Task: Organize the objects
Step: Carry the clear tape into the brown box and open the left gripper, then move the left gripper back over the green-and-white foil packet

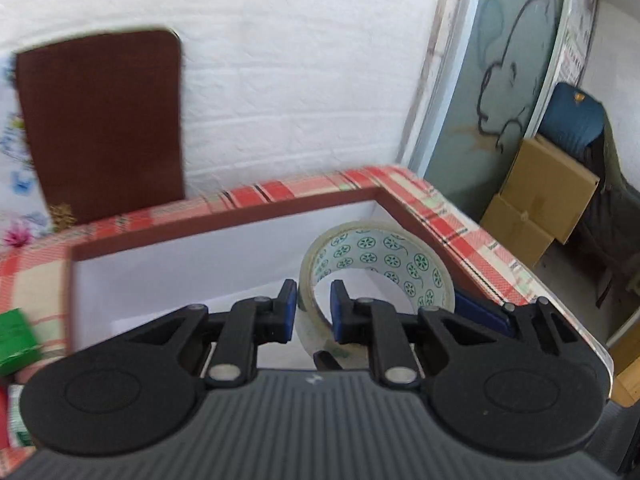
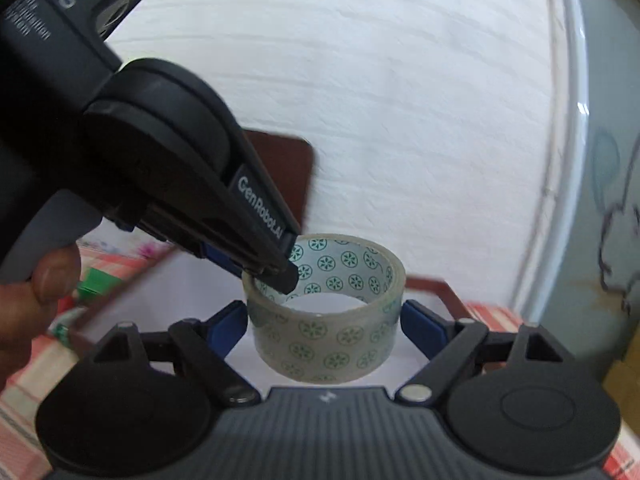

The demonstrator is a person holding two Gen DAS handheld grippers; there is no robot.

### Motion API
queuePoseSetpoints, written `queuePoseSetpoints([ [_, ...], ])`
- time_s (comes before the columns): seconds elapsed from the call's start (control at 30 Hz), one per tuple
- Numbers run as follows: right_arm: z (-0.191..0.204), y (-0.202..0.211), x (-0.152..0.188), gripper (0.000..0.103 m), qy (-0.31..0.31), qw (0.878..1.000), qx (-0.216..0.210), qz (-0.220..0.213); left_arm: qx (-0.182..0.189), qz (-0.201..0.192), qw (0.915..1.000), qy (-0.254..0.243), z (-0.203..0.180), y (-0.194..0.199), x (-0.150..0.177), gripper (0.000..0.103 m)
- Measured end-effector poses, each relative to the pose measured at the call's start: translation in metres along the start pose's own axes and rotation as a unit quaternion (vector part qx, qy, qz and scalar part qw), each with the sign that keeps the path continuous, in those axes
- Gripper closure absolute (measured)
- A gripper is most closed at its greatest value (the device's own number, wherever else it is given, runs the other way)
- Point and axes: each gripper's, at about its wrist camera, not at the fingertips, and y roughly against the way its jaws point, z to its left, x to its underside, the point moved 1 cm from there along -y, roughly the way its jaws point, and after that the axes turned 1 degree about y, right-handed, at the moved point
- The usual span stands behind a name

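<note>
A roll of clear tape (image 1: 384,264) printed with green flowers hangs over the white inside of a red plaid box (image 1: 240,216). My left gripper (image 1: 314,308) is shut on the roll's near wall, one pad inside the ring and one outside. In the right wrist view the left gripper (image 2: 286,276) reaches down from the upper left and pinches the tape (image 2: 324,340) at its top rim. My right gripper (image 2: 324,320) stands open and wide, its blue pads (image 2: 422,326) close beside the roll on either side. Part of the box rim (image 2: 436,284) shows behind the roll.
A brown pad (image 1: 100,120) leans on the white brick wall behind the box. A green packet (image 1: 16,340) lies left of the box on the plaid cloth. Cardboard boxes (image 1: 540,200) stand by a glass door at the right. A person's hand (image 2: 40,292) holds the left gripper.
</note>
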Motion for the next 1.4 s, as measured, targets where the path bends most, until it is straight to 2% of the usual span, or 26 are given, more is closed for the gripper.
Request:
queuePoseSetpoints([
  [0.03, -0.015, -0.012, 0.002, 0.014, -0.012, 1.0, -0.001, 0.014, -0.007, 0.007, 0.9999, 0.006, -0.004, -0.013, -0.003, 0.082],
  [0.1, -0.036, -0.033, 0.007, 0.0, -0.023, 0.999, -0.008, 0.029, -0.034, 0.015, 0.9992, 0.016, -0.005, -0.028, -0.005, 0.073],
  [0.2, -0.047, -0.044, 0.014, 0.0, -0.017, 1.0, 0.008, 0.006, -0.051, 0.01, 0.9986, 0.007, -0.01, -0.026, -0.003, 0.06],
  [0.27, -0.055, -0.043, 0.019, 0.0, -0.042, 0.999, 0.001, -0.015, -0.067, 0.0, 0.9976, -0.017, -0.013, -0.016, -0.001, 0.059],
  [0.3, -0.041, -0.047, 0.025, 0.0, -0.049, 0.999, -0.004, -0.019, -0.07, -0.004, 0.9972, -0.025, -0.013, -0.009, 0.0, 0.059],
  [0.37, -0.048, -0.047, 0.024, 0.0, -0.063, 0.997, -0.01, -0.031, -0.074, -0.017, 0.9967, -0.03, -0.012, 0.01, 0.001, 0.058],
  [0.47, -0.052, -0.023, 0.029, 0.0, -0.073, 0.996, -0.014, -0.052, -0.079, -0.043, 0.9956, -0.027, -0.001, 0.048, 0.008, 0.053],
  [0.57, -0.048, -0.007, 0.027, 0.0, -0.088, 0.994, -0.019, -0.065, -0.107, -0.059, 0.9922, -0.024, 0.02, 0.086, 0.021, 0.052],
  [0.67, -0.033, 0.017, 0.029, 0.001, -0.114, 0.99, -0.039, -0.067, -0.147, -0.044, 0.9881, 0.007, 0.057, 0.117, 0.041, 0.052],
  [0.77, -0.006, 0.044, 0.025, 0.007, -0.1, 0.989, -0.08, -0.078, -0.204, -0.016, 0.977, 0.061, 0.108, 0.142, 0.069, 0.052],
  [0.87, 0.042, 0.07, 0.016, 0.022, -0.038, 0.985, -0.147, -0.079, -0.254, 0.009, 0.9617, 0.103, 0.157, 0.161, 0.103, 0.052],
  [1.0, 0.125, 0.081, 0.018, 0.052, 0.047, 0.971, -0.231, -0.033, -0.29, 0.019, 0.9427, 0.163, 0.213, 0.187, 0.146, 0.053],
  [1.07, 0.166, 0.075, 0.026, 0.055, 0.086, 0.965, -0.246, -0.004, -0.3, 0.023, 0.9356, 0.185, 0.23, 0.195, 0.167, 0.053],
  [1.17, 0.213, 0.044, 0.03, 0.053, 0.111, 0.969, -0.219, 0.037, -0.282, 0.038, 0.9314, 0.227, 0.251, 0.201, 0.196, 0.053],
  [1.23, 0.231, 0.014, 0.024, 0.05, 0.094, 0.971, -0.208, 0.069, -0.273, 0.021, 0.9373, 0.215, 0.25, 0.209, 0.2, 0.052],
  [1.27, 0.239, 0.001, 0.021, 0.039, 0.085, 0.974, -0.197, 0.076, -0.268, 0.021, 0.9393, 0.213, 0.25, 0.211, 0.2, 0.052],
  [1.3, 0.246, -0.013, 0.02, 0.019, 0.079, 0.976, -0.184, 0.083, -0.261, 0.018, 0.9412, 0.214, 0.251, 0.212, 0.2, 0.052],
  [1.33, 0.252, -0.024, 0.02, 0.013, 0.078, 0.978, -0.173, 0.09, -0.253, 0.016, 0.9429, 0.216, 0.254, 0.214, 0.202, 0.052],
  [1.4, 0.263, -0.048, 0.021, 0.012, 0.089, 0.979, -0.148, 0.103, -0.241, 0.011, 0.9459, 0.217, 0.257, 0.216, 0.206, 0.052],
])
